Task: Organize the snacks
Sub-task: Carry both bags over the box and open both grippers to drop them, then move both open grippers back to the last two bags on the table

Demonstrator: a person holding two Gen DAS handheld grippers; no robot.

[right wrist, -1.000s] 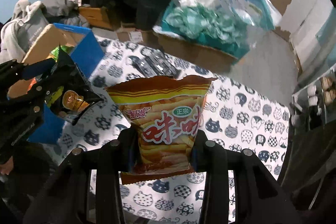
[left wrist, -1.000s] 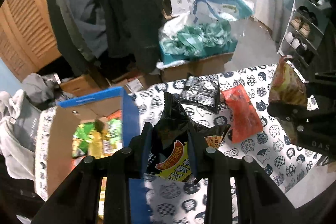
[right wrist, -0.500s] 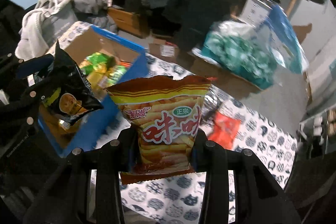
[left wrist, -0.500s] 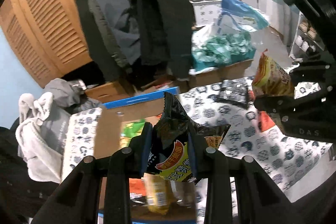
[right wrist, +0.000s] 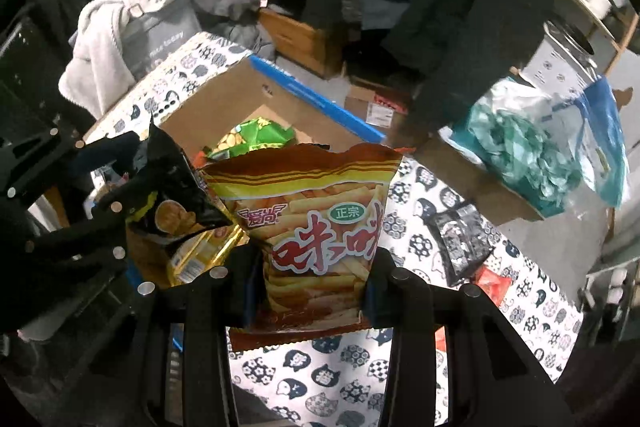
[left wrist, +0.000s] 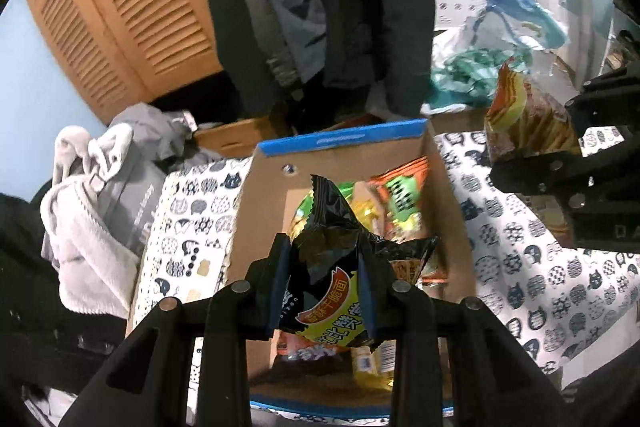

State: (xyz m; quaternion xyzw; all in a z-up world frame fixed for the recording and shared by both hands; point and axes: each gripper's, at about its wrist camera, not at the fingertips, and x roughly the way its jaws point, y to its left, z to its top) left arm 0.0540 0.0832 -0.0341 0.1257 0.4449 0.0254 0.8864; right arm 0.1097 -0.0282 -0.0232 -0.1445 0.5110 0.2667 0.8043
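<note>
My left claw (left wrist: pixel 322 297) grips a black snack bag (left wrist: pixel 340 267) over the open cardboard box (left wrist: pixel 340 147); I should lower it before letting go. My right claw (right wrist: pixel 314 287) clamps an orange chip bag (right wrist: pixel 316 215) beside the box (already holding green and yellow packets (left wrist: pixel 384 203)).
</note>
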